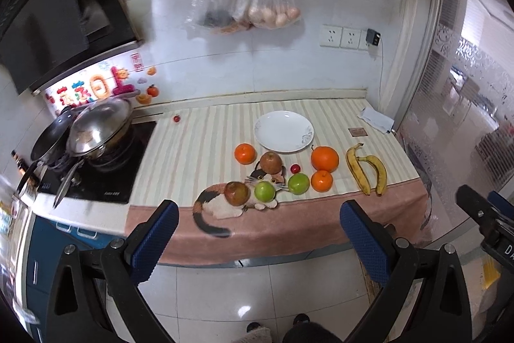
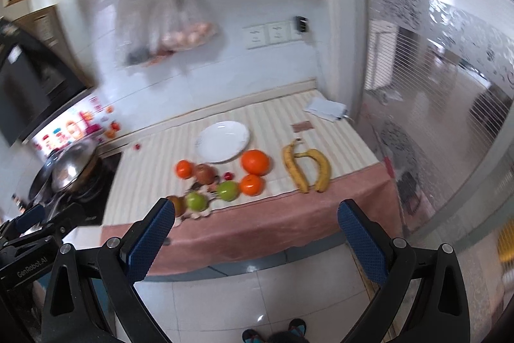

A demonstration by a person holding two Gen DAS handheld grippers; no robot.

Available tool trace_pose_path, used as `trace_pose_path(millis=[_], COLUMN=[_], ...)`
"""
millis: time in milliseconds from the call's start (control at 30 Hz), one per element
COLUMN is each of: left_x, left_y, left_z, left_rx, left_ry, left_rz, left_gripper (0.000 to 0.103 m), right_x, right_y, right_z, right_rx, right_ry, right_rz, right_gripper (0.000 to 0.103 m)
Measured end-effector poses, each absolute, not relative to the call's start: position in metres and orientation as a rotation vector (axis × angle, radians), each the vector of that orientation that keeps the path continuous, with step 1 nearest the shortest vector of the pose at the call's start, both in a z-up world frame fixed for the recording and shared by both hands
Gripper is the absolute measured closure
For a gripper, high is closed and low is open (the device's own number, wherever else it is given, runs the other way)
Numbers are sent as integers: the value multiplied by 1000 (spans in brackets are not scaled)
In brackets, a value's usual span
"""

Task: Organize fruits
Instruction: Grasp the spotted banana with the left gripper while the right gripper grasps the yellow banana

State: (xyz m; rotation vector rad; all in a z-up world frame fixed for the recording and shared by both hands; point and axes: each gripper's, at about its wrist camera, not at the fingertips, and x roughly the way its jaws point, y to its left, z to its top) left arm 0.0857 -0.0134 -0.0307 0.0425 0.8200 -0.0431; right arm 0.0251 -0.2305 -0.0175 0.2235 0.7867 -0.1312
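Left wrist view, bananas (image 1: pixel 366 171) lengthwise toward wall

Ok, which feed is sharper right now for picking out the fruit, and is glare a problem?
Left wrist view: sharp, the plate and bananas have crisp edges. Right wrist view: motion blur smears the hanging bags and the green apples. Glare is limited to small spots on the floor tiles in both views, none on the fruit.

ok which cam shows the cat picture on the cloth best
The left wrist view. There the cat picture is sharp and nearly whole, with only apples lying on it. In the right wrist view it is blurred and partly hidden behind the gripper's finger.
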Motion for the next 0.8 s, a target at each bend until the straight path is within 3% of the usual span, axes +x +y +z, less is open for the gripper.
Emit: trace_pose_path(millis=[333,600,800], left_x=[206,306,355], left_y=[-101,-180,-223], left_z=[-103,-184,-255], left_rx=[76,61,81], left_ry=[1014,1243,1424], left_rz=[-138,-139,-103], left_gripper=[2,9,14], right_x=[146,286,359], right_y=[-326,-409,-439], right_z=[-109,-230,-316], right_rx=[243,277,260], right_ry=[915,1145,1303], right_rz=[-236,-160,-91], right_gripper=[0,0,10])
